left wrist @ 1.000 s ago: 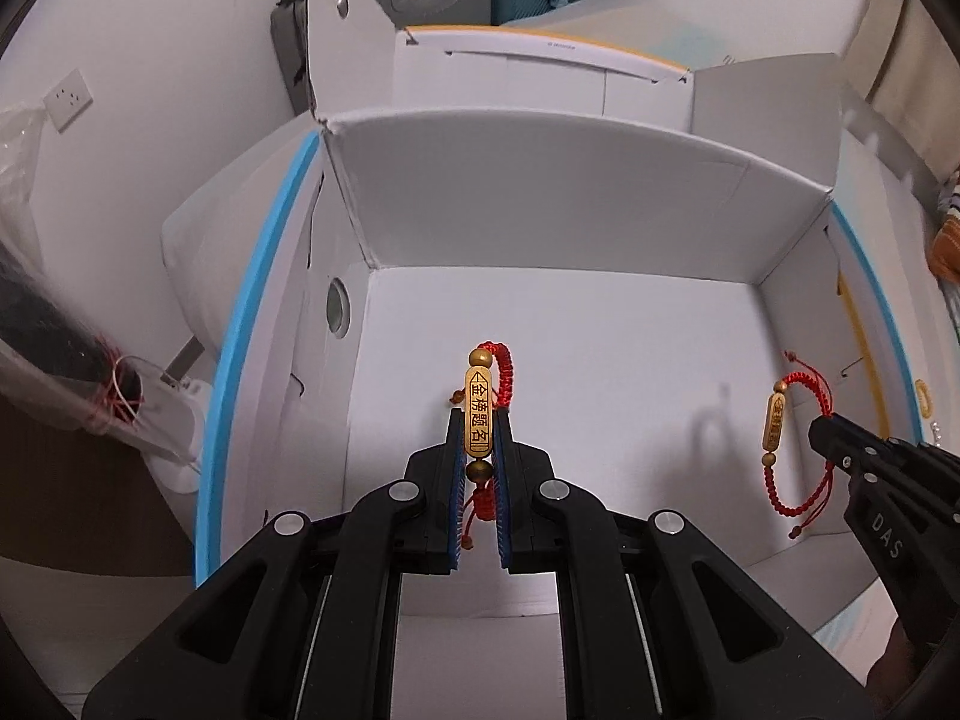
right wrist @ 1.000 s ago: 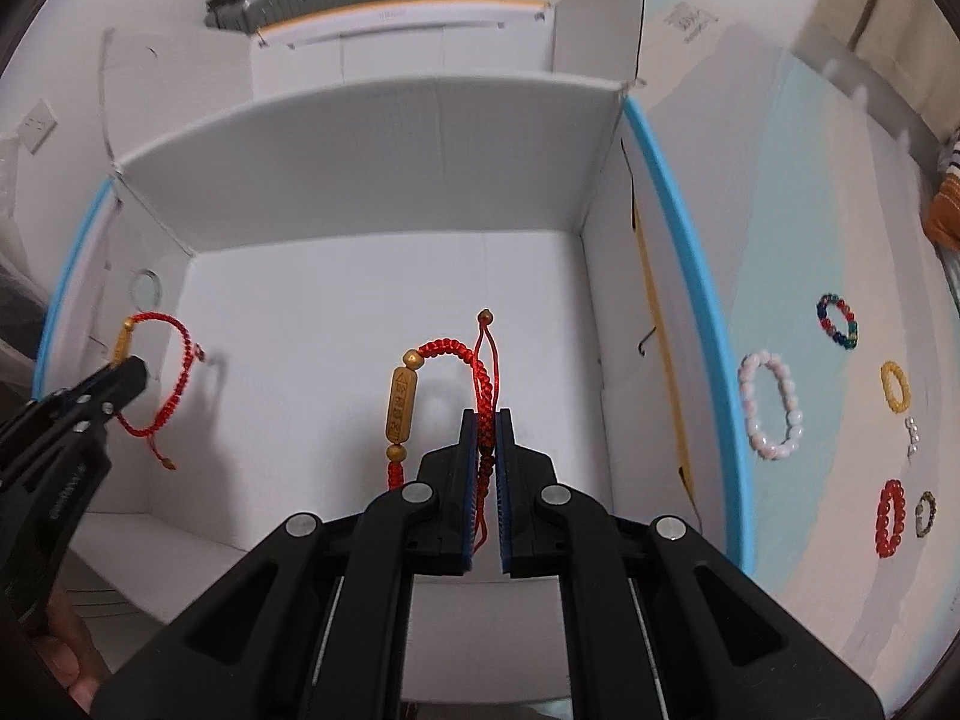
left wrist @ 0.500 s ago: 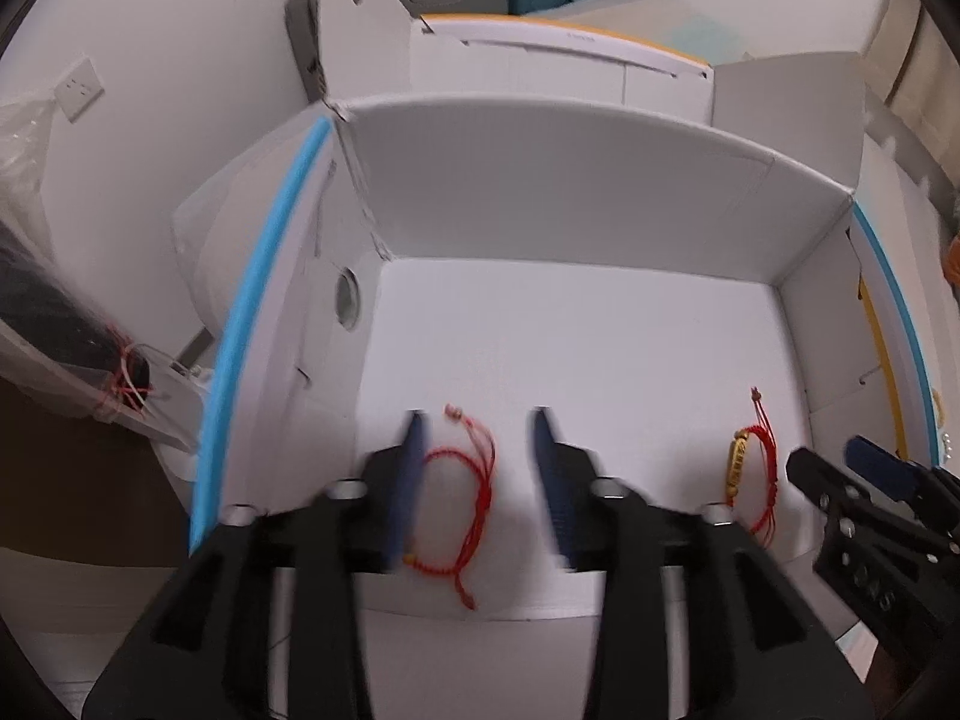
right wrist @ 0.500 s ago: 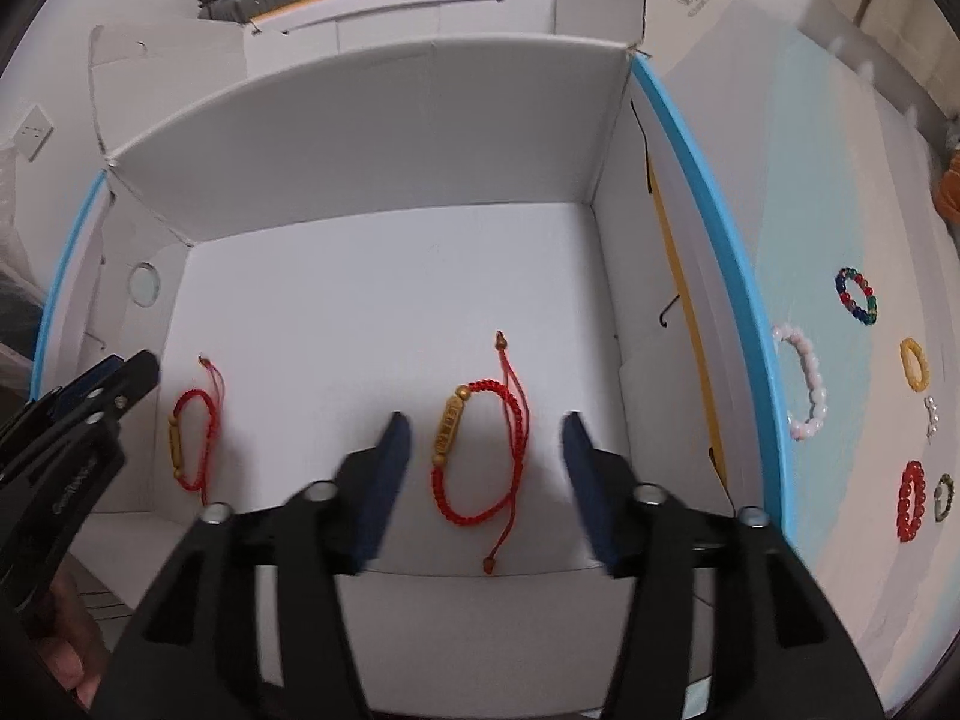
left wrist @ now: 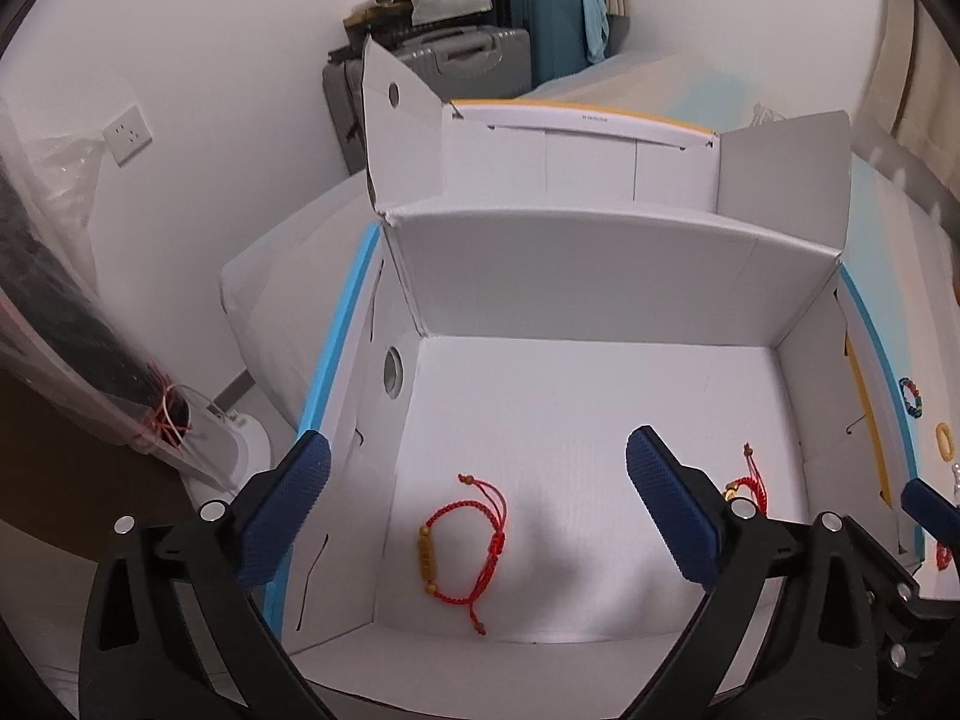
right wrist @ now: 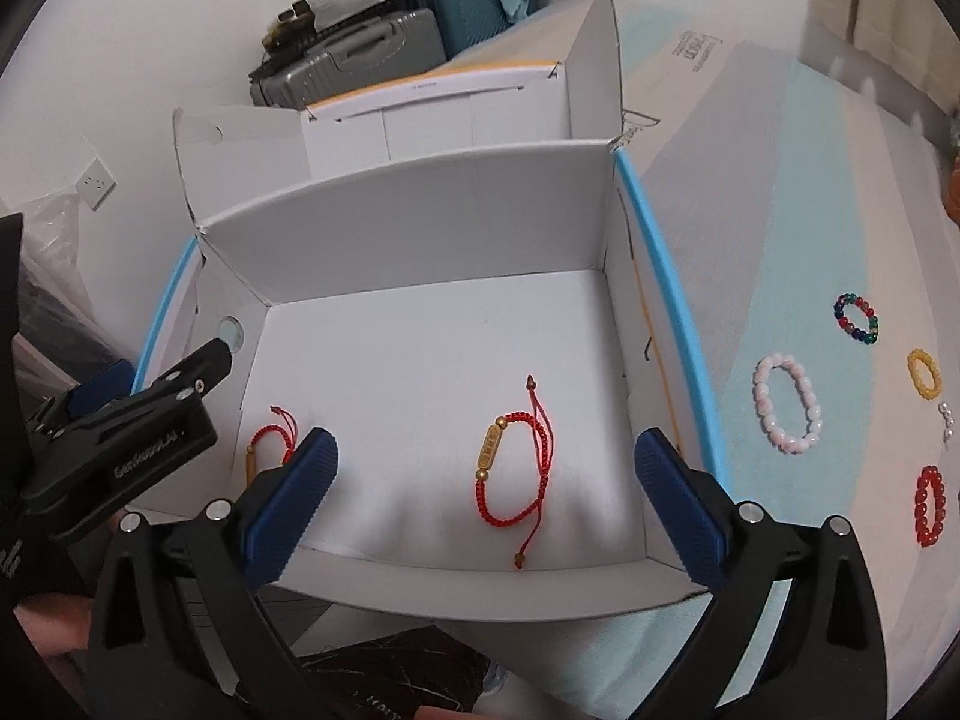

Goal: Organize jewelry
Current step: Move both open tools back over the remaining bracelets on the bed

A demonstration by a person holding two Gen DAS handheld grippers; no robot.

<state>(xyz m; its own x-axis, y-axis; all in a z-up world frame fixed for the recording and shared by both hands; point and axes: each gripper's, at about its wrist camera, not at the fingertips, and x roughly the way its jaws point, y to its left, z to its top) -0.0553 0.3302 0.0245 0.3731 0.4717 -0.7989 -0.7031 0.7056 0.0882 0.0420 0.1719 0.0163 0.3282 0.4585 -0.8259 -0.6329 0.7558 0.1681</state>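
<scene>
An open white cardboard box holds two red cord bracelets with gold beads on its floor. One bracelet lies at the left; it also shows in the right wrist view, partly hidden by a finger. The other bracelet lies right of it; in the left wrist view it is partly hidden. My left gripper is open and empty above the box's near side. My right gripper is open and empty above the second bracelet.
Several bead bracelets lie on the blue and white cloth right of the box: pink-white, multicoloured, yellow, red. Suitcases stand behind the box. A plastic bag is at the left.
Both grippers opened and let go of their red bracelets, which now lie on the box floor. Both grippers have pulled back and up from the box.
</scene>
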